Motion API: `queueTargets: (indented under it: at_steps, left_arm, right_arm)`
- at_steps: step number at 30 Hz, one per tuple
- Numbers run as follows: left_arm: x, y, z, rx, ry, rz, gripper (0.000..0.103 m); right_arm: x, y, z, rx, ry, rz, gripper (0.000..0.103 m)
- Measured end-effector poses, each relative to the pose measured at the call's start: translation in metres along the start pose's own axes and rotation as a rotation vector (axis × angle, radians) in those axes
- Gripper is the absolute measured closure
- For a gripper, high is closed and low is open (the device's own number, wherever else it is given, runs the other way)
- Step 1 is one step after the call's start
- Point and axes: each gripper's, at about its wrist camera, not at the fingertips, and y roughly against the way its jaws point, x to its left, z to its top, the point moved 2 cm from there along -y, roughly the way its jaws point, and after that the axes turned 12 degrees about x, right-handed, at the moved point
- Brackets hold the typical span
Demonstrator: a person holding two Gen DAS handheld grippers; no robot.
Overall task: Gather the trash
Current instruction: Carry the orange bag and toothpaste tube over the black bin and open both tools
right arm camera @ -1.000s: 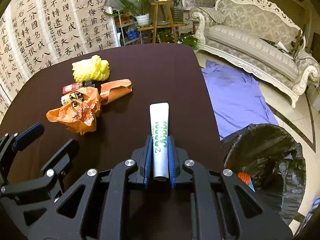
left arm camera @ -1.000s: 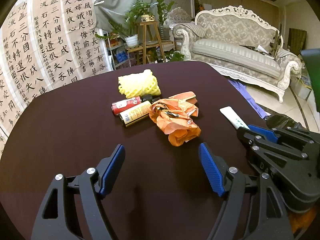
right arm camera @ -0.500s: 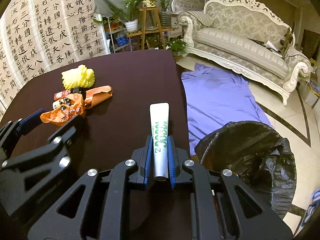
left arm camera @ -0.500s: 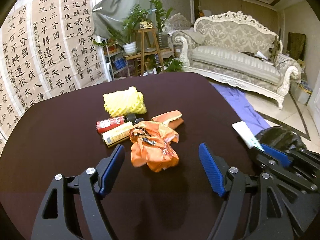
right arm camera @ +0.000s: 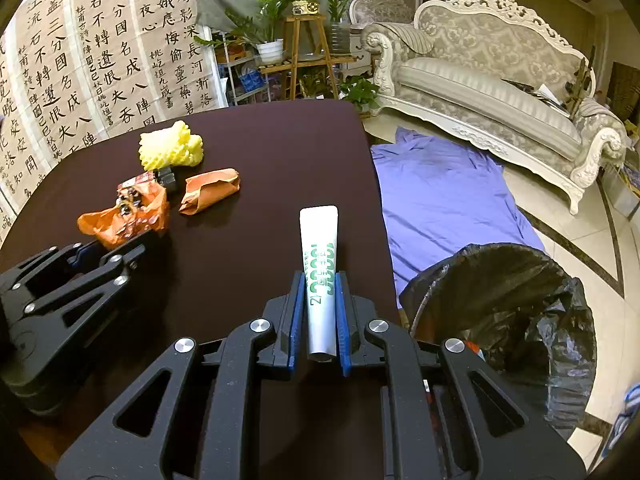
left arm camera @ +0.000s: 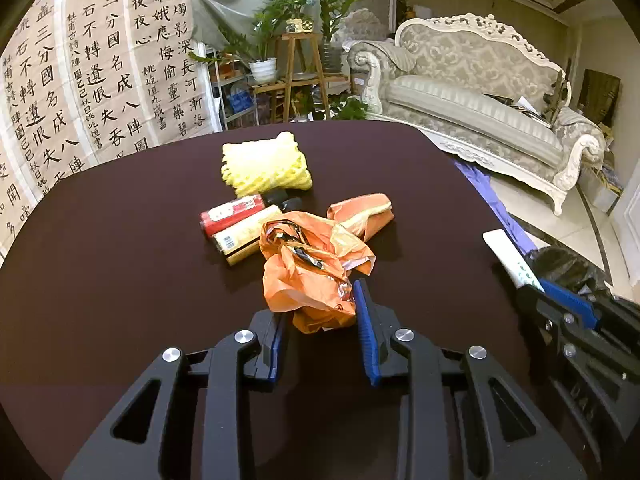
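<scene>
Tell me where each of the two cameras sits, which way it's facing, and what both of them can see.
Left wrist: on the left gripper, facing across the dark table toward the sofa; its fingers close on the orange plastic bag; right gripper at right edge.
Right wrist: on the right gripper, holding the white tube, the trash bin to its right; left gripper at left.
Shared: bag, yellow foam net, tube, table, sofa.

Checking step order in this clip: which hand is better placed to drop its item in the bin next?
Right. The right gripper is shut on the tube beside the bin. The left gripper is only closing around the orange bag, mid-table.
</scene>
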Motion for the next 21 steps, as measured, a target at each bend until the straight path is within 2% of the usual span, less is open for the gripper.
queueTargets:
  at_steps: [7,12,21]
  left_arm:
    - [-0.006,0.017,-0.017,-0.023,-0.03,-0.014,0.072]
    - [-0.022,0.026,-0.021,-0.053,-0.076,-0.029,0.072]
    - [-0.066,0.037,-0.022,-0.093,-0.164,-0.082,0.072]
  right_arm:
    - [-0.003,0.003,-0.003,-0.003,-0.006,-0.011,0.088]
    - [-0.012,0.012,-0.016,-0.015,-0.032,-0.038,0.088]
    - [-0.056,0.031,-0.039,-0.04,-0.111,-0.123,0.088]
